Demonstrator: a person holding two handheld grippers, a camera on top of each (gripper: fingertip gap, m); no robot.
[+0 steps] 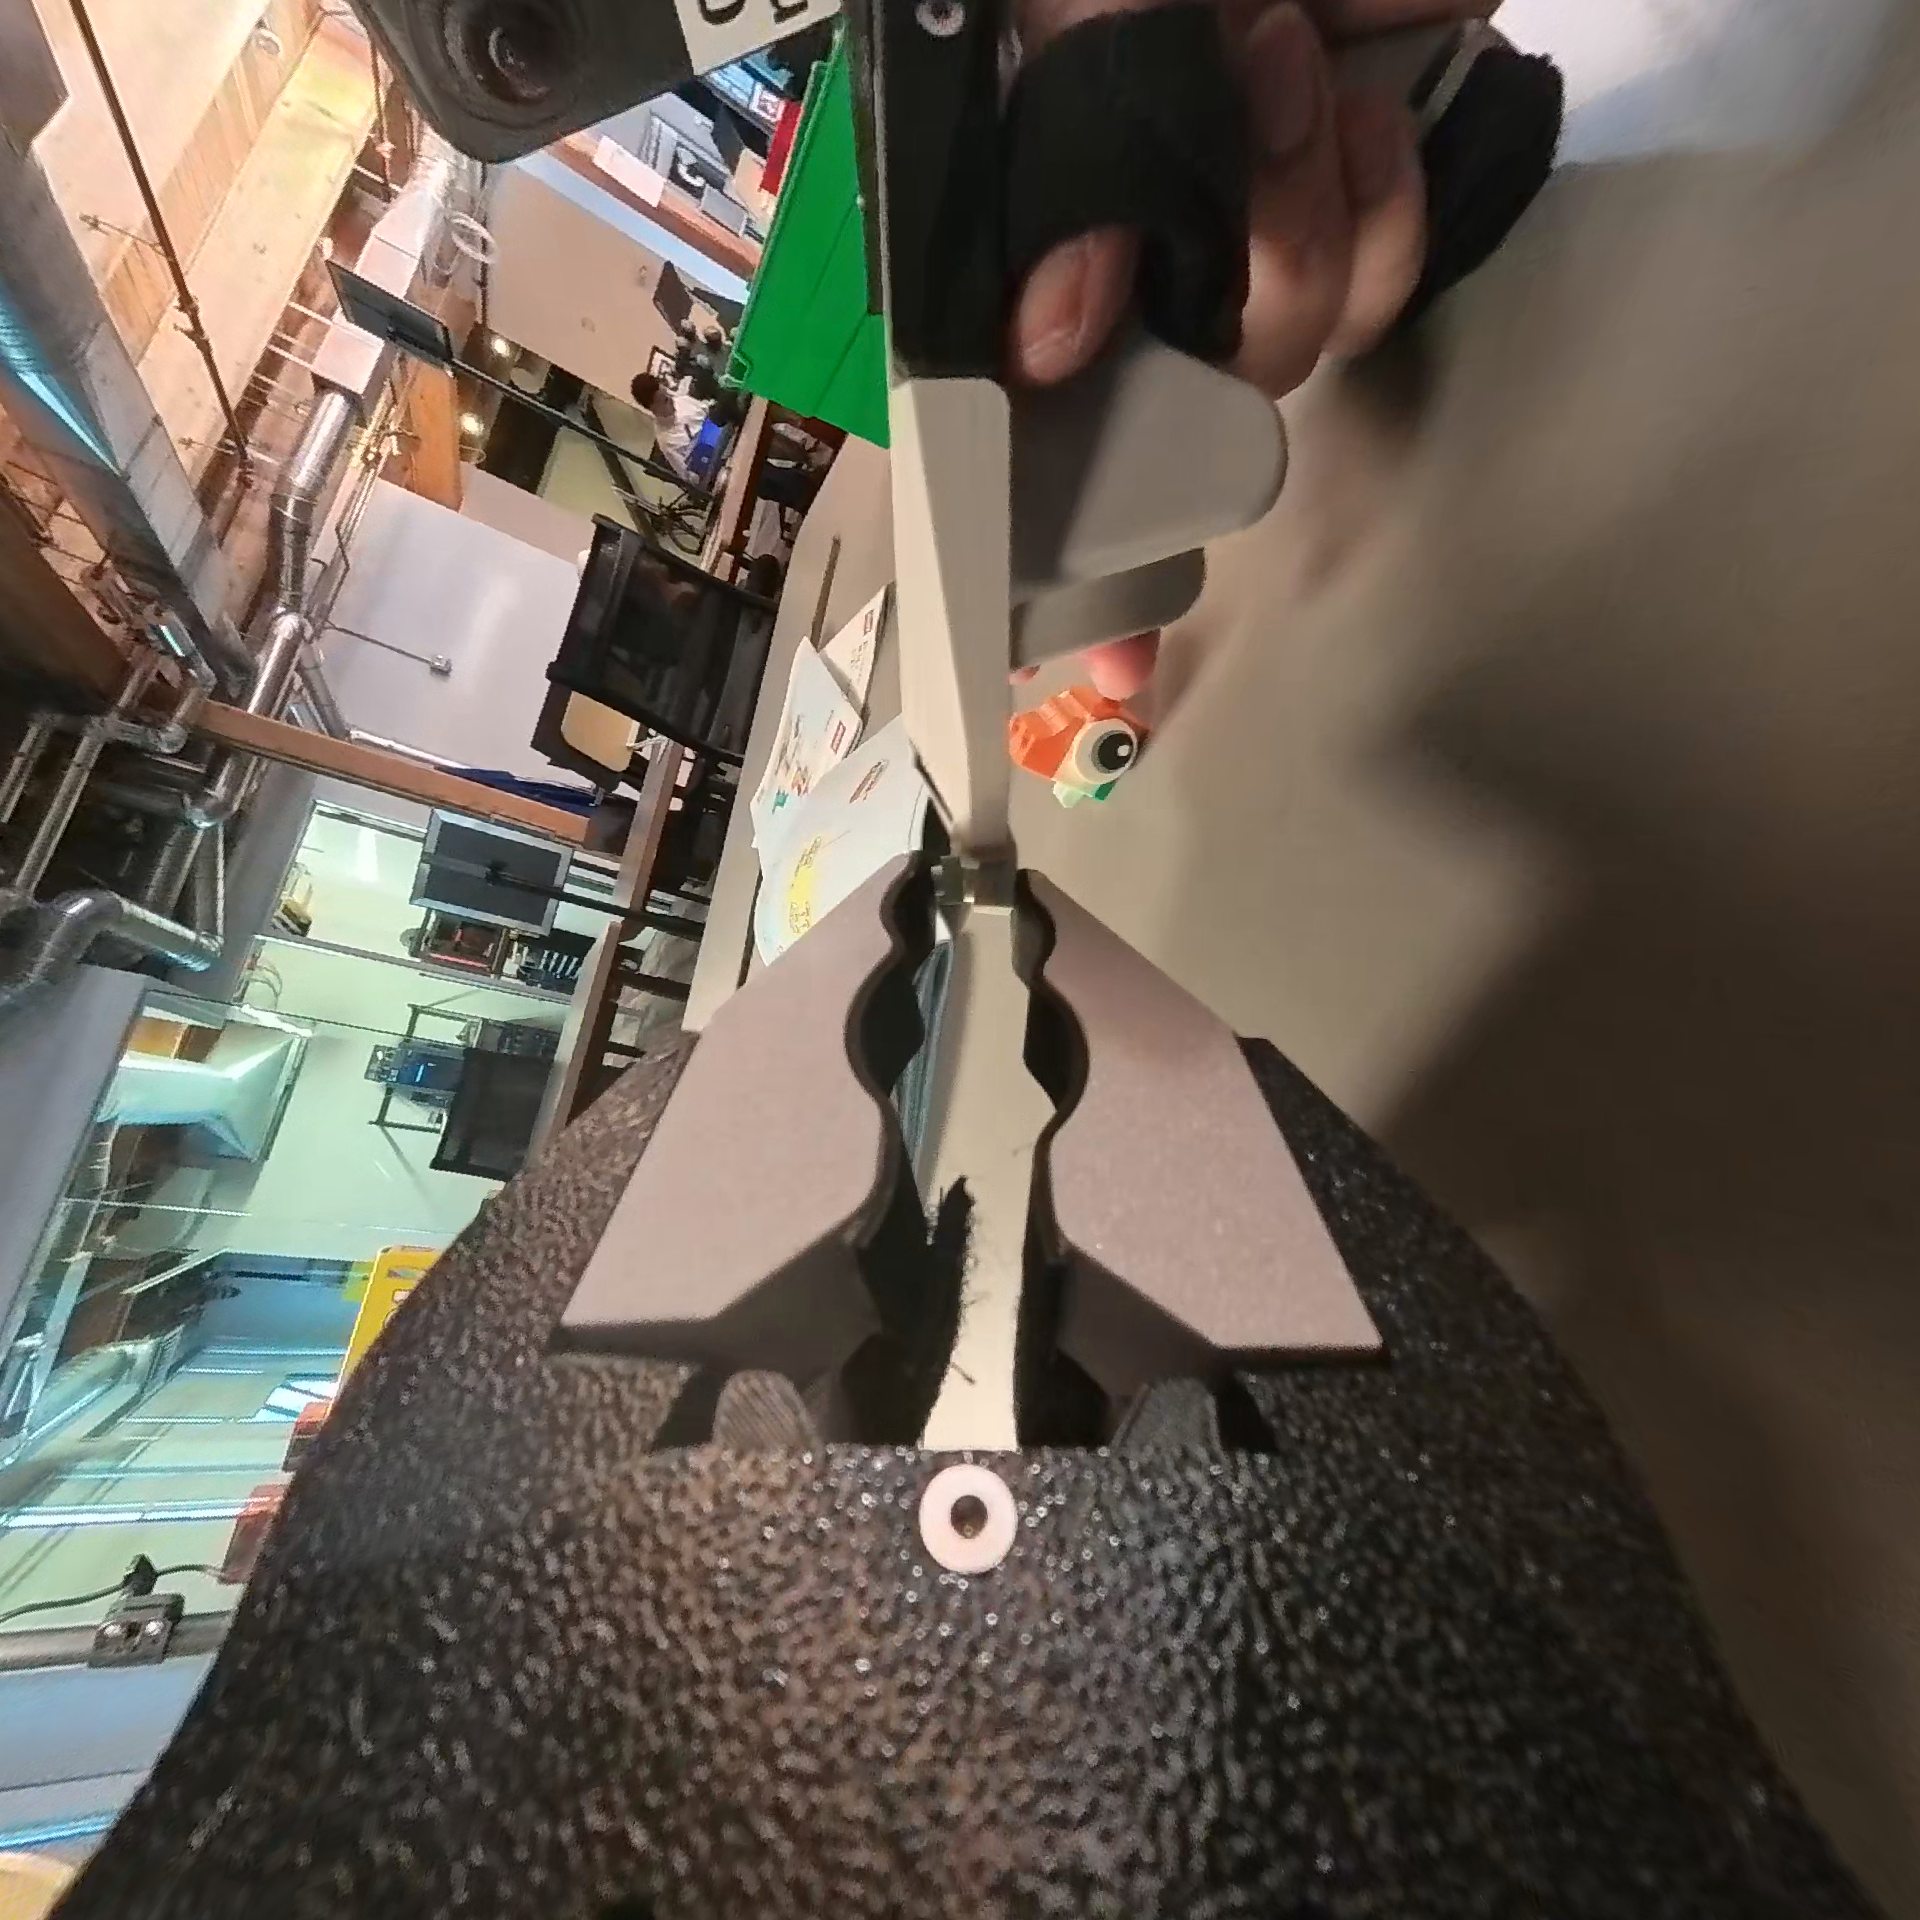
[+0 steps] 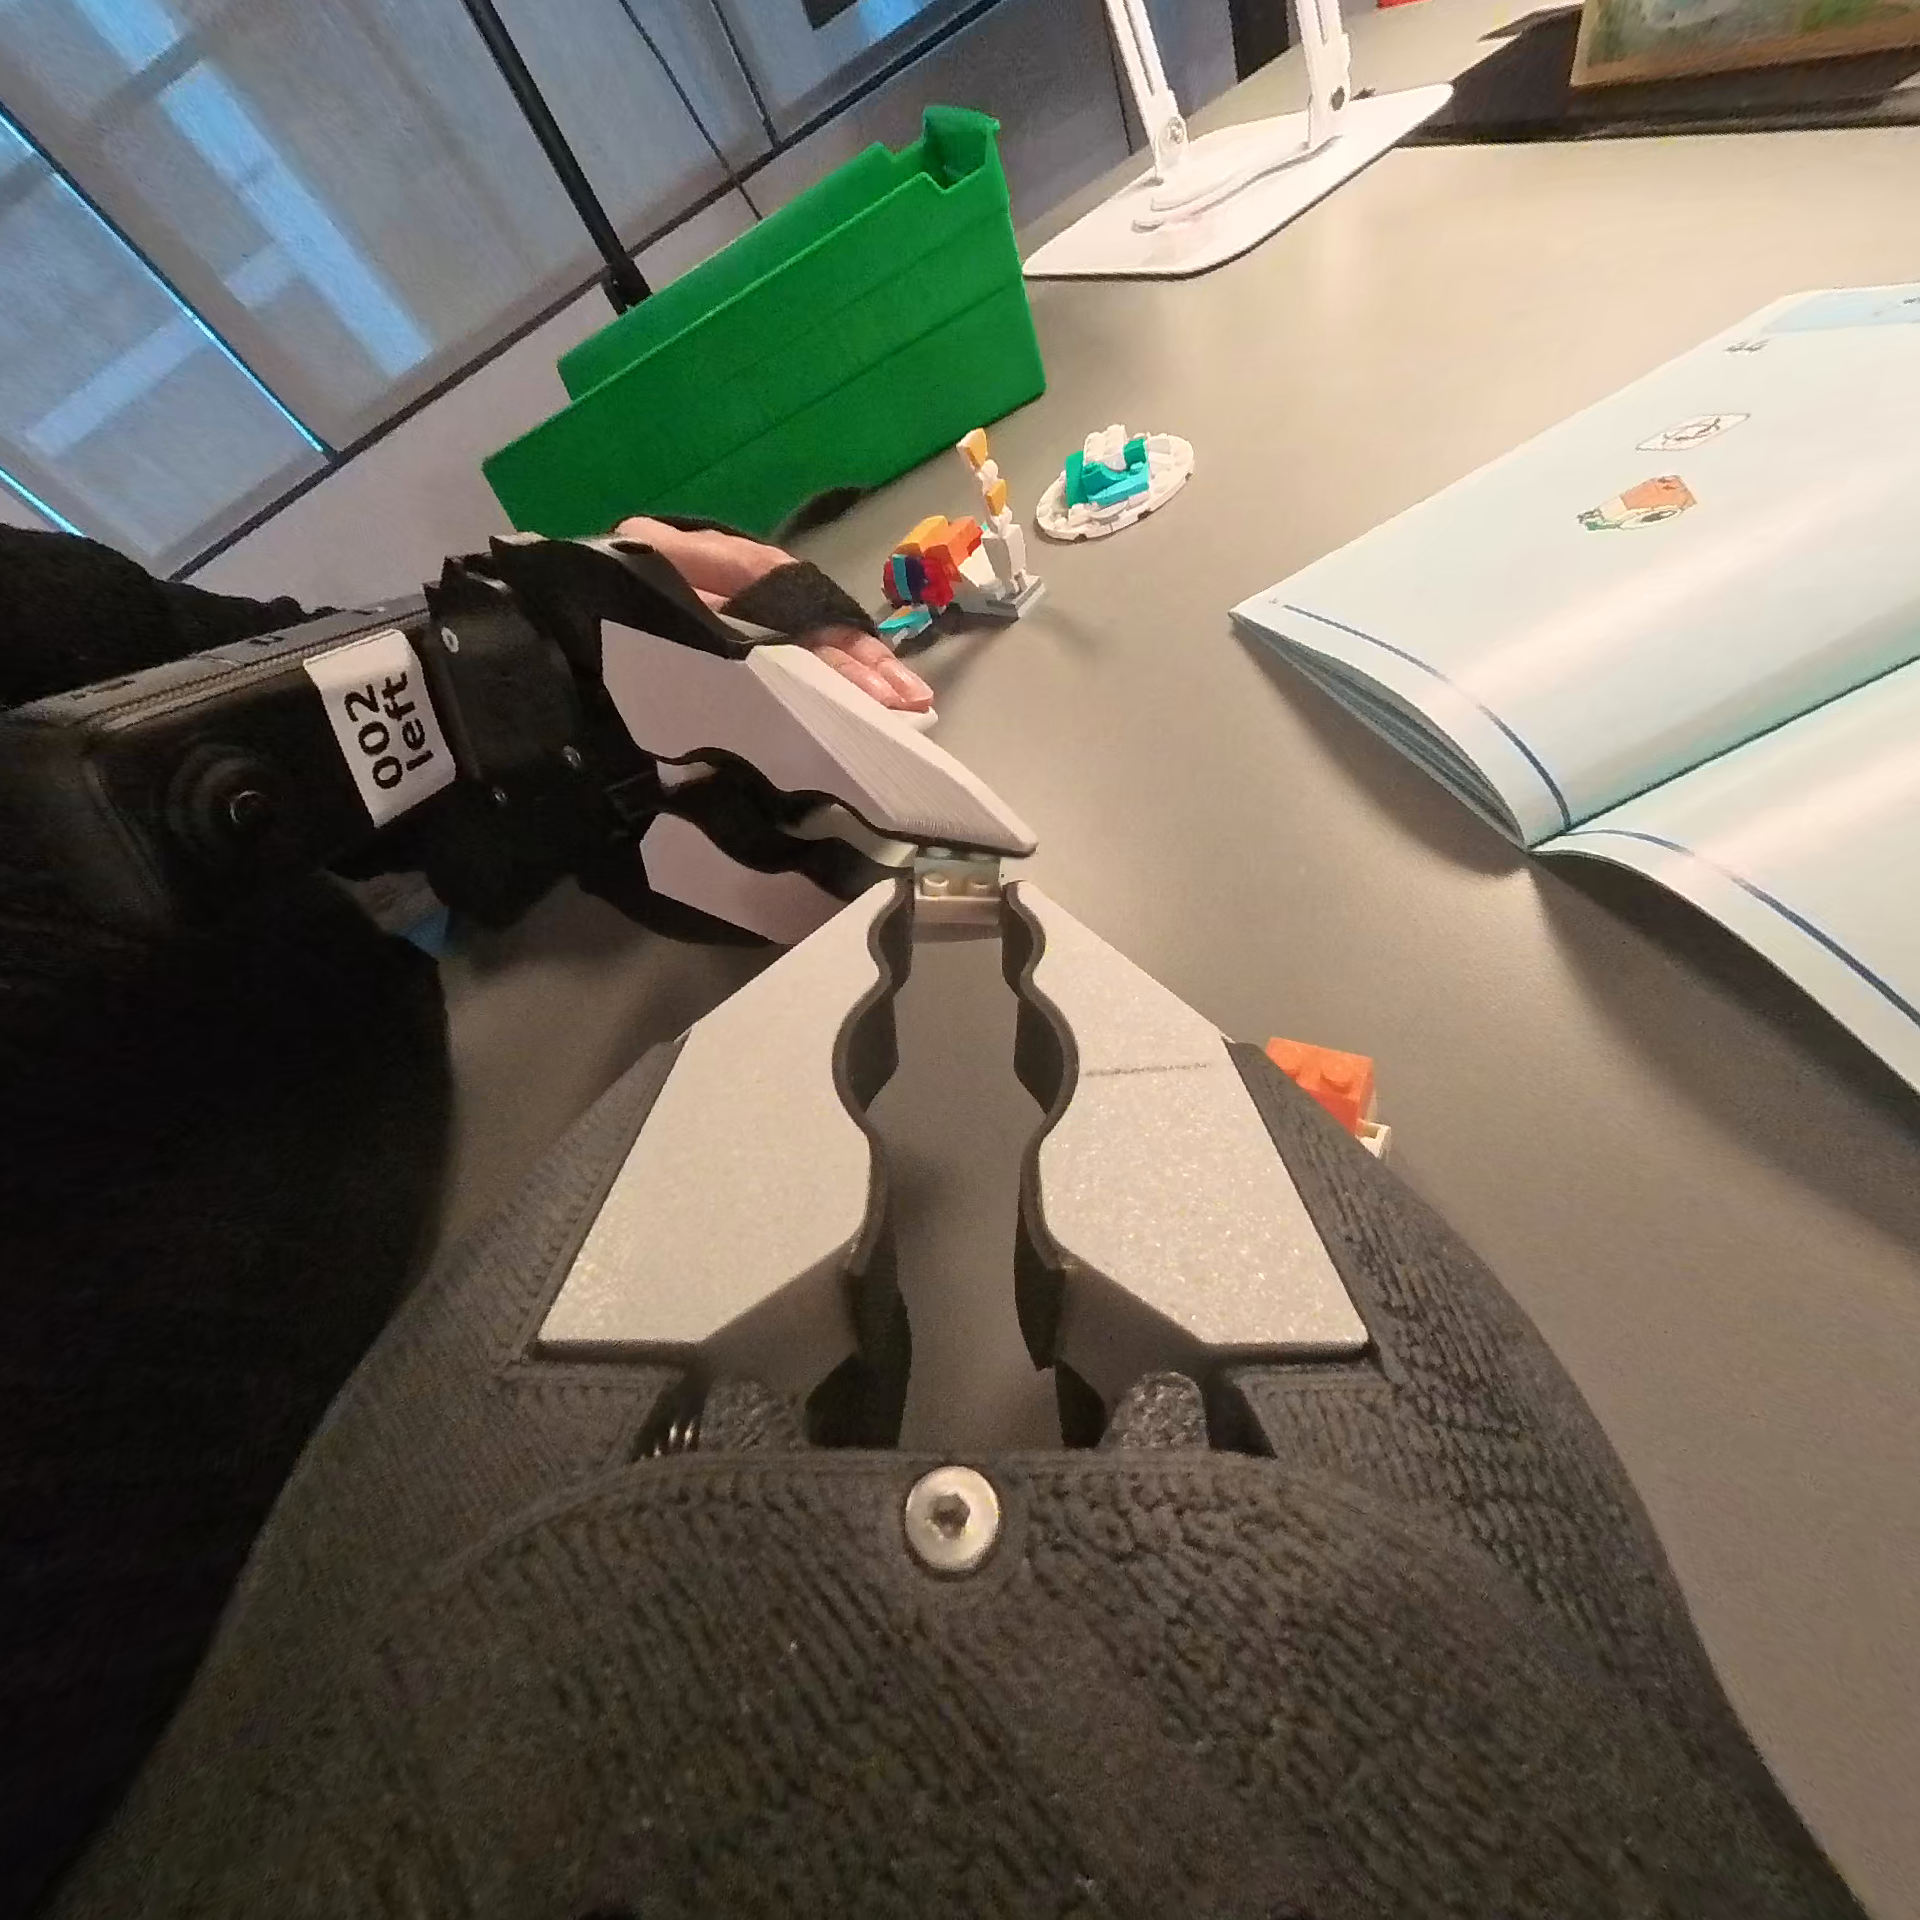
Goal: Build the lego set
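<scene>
In the right wrist view my right gripper (image 2: 954, 906) is shut on a small white studded Lego piece (image 2: 951, 902), held above the grey table (image 2: 1247, 727). My left gripper (image 2: 961, 850) comes in from the left and is shut on a small grey-green piece (image 2: 940, 854) that sits right on top of the white one. In the left wrist view my left gripper (image 1: 971, 885) meets the right gripper (image 1: 977, 847) tip to tip, with a small piece (image 1: 948, 878) between them. An orange Lego piece with an eye (image 1: 1081, 750) lies just beyond; it also shows in the right wrist view (image 2: 1320, 1075).
A green bin (image 2: 779, 353) stands at the back left. Three small builds sit in front of it: a multicoloured one (image 2: 935, 571), a white and orange upright one (image 2: 997, 530) and a teal and white disc (image 2: 1112, 478). An open booklet (image 2: 1610, 623) lies at the right. A white stand base (image 2: 1247, 177) is at the back. Only a small space, under 4 cm, lies between the two pairs of fingers.
</scene>
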